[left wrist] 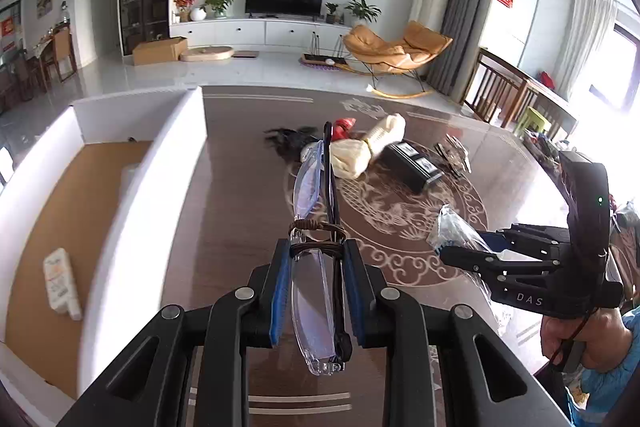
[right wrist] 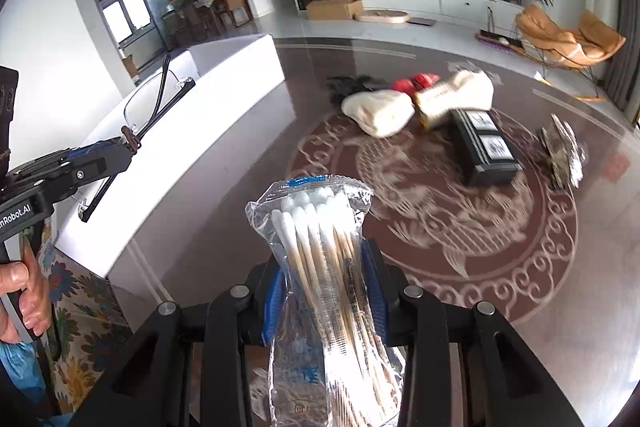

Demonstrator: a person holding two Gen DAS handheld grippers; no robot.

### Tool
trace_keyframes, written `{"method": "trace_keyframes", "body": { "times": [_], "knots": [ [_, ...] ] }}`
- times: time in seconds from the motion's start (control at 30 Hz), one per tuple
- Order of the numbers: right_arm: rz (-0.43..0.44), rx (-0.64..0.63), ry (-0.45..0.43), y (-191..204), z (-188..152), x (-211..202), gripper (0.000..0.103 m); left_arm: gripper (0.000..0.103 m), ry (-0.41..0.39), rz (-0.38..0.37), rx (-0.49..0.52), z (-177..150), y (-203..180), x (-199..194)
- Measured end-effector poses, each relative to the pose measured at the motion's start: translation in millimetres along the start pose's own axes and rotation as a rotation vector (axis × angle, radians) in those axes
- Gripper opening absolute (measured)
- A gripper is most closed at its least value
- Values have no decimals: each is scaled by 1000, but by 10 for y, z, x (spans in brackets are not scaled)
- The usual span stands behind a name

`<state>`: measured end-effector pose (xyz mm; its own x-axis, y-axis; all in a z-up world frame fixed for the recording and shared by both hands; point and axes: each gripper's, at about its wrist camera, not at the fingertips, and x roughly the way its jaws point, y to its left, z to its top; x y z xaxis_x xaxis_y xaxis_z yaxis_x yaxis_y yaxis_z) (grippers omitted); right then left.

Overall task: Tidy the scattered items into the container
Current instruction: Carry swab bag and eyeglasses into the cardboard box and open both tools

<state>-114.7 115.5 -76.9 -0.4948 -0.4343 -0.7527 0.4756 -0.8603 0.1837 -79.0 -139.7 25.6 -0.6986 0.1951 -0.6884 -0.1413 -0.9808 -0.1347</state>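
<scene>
We are clamping folded glasses point(left wrist: 316, 259) in the left gripper point(left wrist: 316, 283) near the white box point(left wrist: 176, 131), and pinching a swab bag point(right wrist: 320, 267) in the right gripper point(right wrist: 326, 303).

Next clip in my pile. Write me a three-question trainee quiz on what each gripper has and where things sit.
1. What does the left gripper hold?
2. True or false: the bag of cotton swabs lies on the table.
3. What lies inside the white container? A) a black box B) a white tube C) a red item

Key:
1. Folded glasses, clamped between the pads.
2. False; the right gripper holds it.
3. B; the white tube lies on its brown floor, while the black box remains on the table.
</scene>
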Motion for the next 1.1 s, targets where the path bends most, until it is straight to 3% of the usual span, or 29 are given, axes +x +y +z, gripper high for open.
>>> {"method": "trace_keyframes", "body": {
  "times": [0.2,0.37,0.53,0.7,0.73,0.8,0.83,0.87,0.9,0.93,1.1],
  "knots": [
    [177,-92,-61,1090,1032,211,36,25,-19,166,-86,122,1122,-417],
    [262,-214,-53,2151,1670,655,37,25,17,270,-194,41,2025,-490],
    [253,-280,38,2813,1852,1362,37,25,90,294,-298,-145,2640,-279],
    [221,-263,138,2909,1776,1968,38,26,176,301,-285,-276,2791,-8],
    [223,-251,144,2898,1764,2038,40,29,193,304,-284,-285,2799,38],
    [231,-247,176,2892,1752,2170,58,37,240,307,-302,-302,2833,125],
    [216,-252,197,2903,1745,2227,80,59,257,308,-316,-319,2837,151],
    [204,-260,199,2904,1737,2255,83,85,264,311,-328,-333,2857,173],
    [197,-270,191,2907,1731,2258,83,95,263,319,-334,-344,2868,183],
    [190,-278,180,2910,1726,2249,83,100,257,328,-338,-351,2874,177],
    [195,-302,153,2892,1652,2118,83,100,207,357,-345,-351,2786,69]
  ]
}}
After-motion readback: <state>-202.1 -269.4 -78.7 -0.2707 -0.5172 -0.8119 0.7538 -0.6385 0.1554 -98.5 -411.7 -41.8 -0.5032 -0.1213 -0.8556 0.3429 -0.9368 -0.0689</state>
